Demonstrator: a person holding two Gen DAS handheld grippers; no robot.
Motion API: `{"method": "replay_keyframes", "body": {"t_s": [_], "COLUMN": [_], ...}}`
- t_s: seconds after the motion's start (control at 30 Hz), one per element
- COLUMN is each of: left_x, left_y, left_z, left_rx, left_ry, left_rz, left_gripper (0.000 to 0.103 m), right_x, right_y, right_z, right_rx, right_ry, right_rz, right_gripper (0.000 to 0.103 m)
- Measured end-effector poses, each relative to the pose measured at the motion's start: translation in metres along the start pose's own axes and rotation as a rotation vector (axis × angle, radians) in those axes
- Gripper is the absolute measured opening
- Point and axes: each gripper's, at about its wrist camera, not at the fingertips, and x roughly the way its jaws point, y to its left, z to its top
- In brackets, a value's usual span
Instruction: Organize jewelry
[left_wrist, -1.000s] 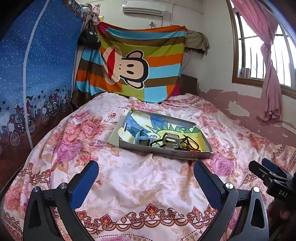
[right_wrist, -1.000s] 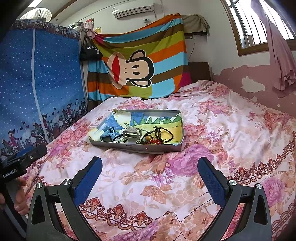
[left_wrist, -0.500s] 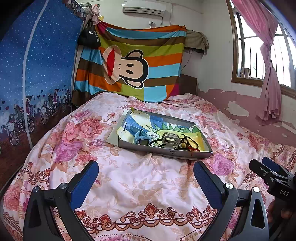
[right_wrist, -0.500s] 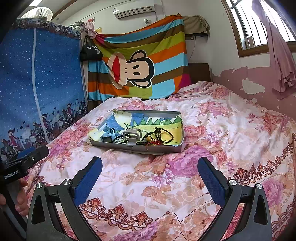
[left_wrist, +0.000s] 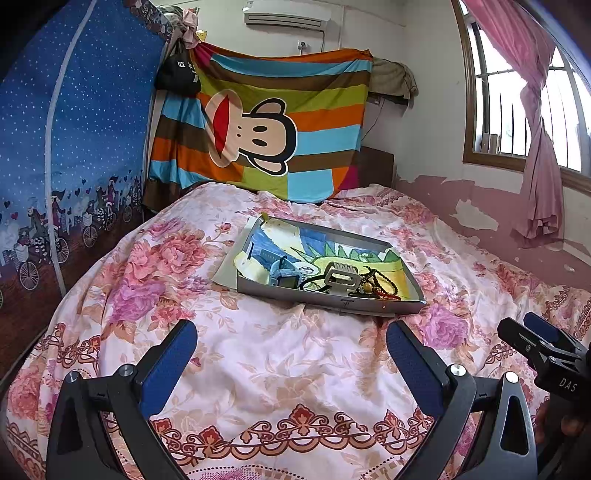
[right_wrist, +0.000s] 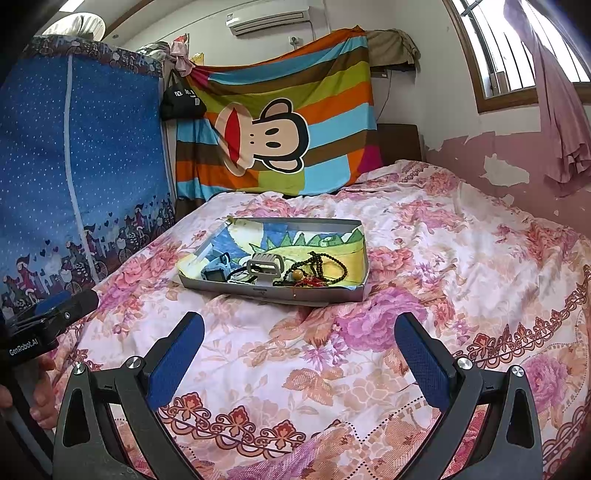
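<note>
Left wrist view: the left gripper (left_wrist: 290, 338), its blue-padded fingers (left_wrist: 168, 363) spread wide and holding nothing, hovers above the pink floral bedspread (left_wrist: 258, 354), with the shallow grey cardboard tray (left_wrist: 332, 301) ahead and slightly right of it, well apart from the fingertips. Inside the tray, toward its near edge, lie a dark beaded necklace (left_wrist: 382, 280), a grey rectangular clip-like object (left_wrist: 341, 277) and a small blue item (left_wrist: 282, 275). Right wrist view: the right gripper (right_wrist: 299, 332), likewise released and empty, faces the same tray (right_wrist: 295, 293) ahead and slightly left, the beaded necklace (right_wrist: 325, 264) near its front wall.
</note>
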Motion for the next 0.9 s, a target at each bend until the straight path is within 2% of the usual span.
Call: {"method": "replay_keyframes", "body": {"t_s": [0.9], "left_x": [0.0009], "left_y": [0.0005], "left_z": [-0.0016], "left_rx": [-0.001], "left_ry": [0.000], "left_rz": [0.001], "left_gripper": [0.103], "right_x": [-0.0001], "right_y": [0.0011], "right_z": [0.0007], "right_rx": [-0.001], "right_ry": [0.002], "right_rz": [0.000], "right_gripper": [0.101]}}
